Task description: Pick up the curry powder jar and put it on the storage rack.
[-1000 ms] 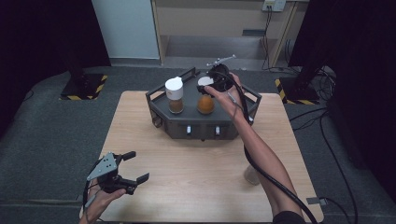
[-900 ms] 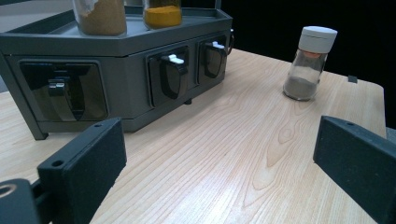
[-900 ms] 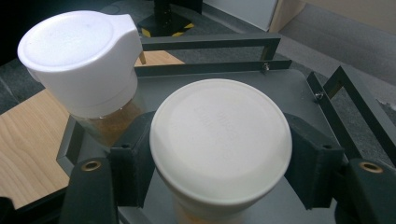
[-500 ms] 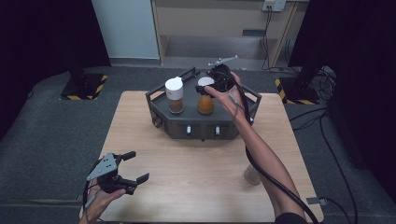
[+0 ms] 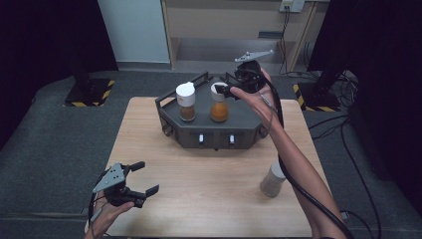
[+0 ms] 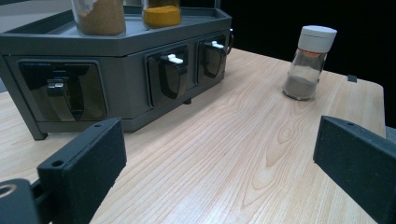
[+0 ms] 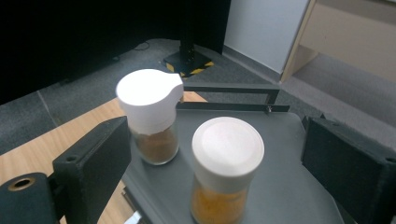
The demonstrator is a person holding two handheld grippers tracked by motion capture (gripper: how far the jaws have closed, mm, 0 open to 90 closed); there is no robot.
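Observation:
A dark grey rack (image 5: 249,124) stands at the table's far middle. On its top are a brown spice jar (image 5: 185,102) and an orange spice jar (image 5: 219,105), both white-capped. My right gripper (image 5: 224,83) hovers just above and right of the orange jar; its jaws have just been opening and nothing is pressed between them. In the right gripper view the open gripper (image 7: 215,140) looks down on the orange jar (image 7: 224,158) and the brown jar (image 7: 152,116). My left gripper (image 5: 145,177) rests open near the front left edge; its view (image 6: 219,154) faces the rack (image 6: 126,46).
A third jar (image 5: 272,180) with greyish powder and a white cap stands on the wooden table (image 5: 209,199) at the front right, beside the right forearm; it is also in the left gripper view (image 6: 309,63). The rack front has small latches (image 6: 173,59).
The right gripper has let go of the orange jar's cap, opened, and moved up and to the right of it. The left gripper has stayed put.

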